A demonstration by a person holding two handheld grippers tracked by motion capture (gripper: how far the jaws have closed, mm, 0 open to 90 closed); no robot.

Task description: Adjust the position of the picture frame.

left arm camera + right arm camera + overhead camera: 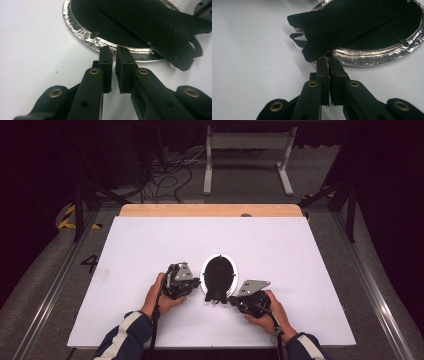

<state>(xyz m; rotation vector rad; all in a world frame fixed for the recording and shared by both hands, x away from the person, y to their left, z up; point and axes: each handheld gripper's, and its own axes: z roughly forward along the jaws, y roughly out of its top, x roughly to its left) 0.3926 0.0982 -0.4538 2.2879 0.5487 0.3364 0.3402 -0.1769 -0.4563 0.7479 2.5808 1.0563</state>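
A: On the near half of the white table (150, 245), between the two hands, lies one oval silver-rimmed dish (204, 270). Its rim looks like crinkled foil, bright and creased, and the inside is flat black.

B: And the dark thing on top?

A: One black flap (342, 22), matte and stiff-looking, lying across the dish and sticking out past its near edge. The overhanging end is cut into curved lobes, with a thin black loop beneath it. A small black tab (96, 33) sits on the inner rim.

B: What about the grippers?

A: There are two, one per hand. The left gripper (113, 53) sits just beside the dish's left side, tips right at the rim. Its jaws are nearly together with a narrow slit between the pads (122, 67); nothing is pinched, so it is released.

B: The right one?

A: The right gripper (329, 63) is at the near right edge of the dish, jaws pressed almost together, tips under the flap's overhang at the rim. Whether they pinch anything there I cannot tell; they simply read as clenched.

B: The count, then?

A: One dish, one flap, two grippers, two hands (159, 297), one table.
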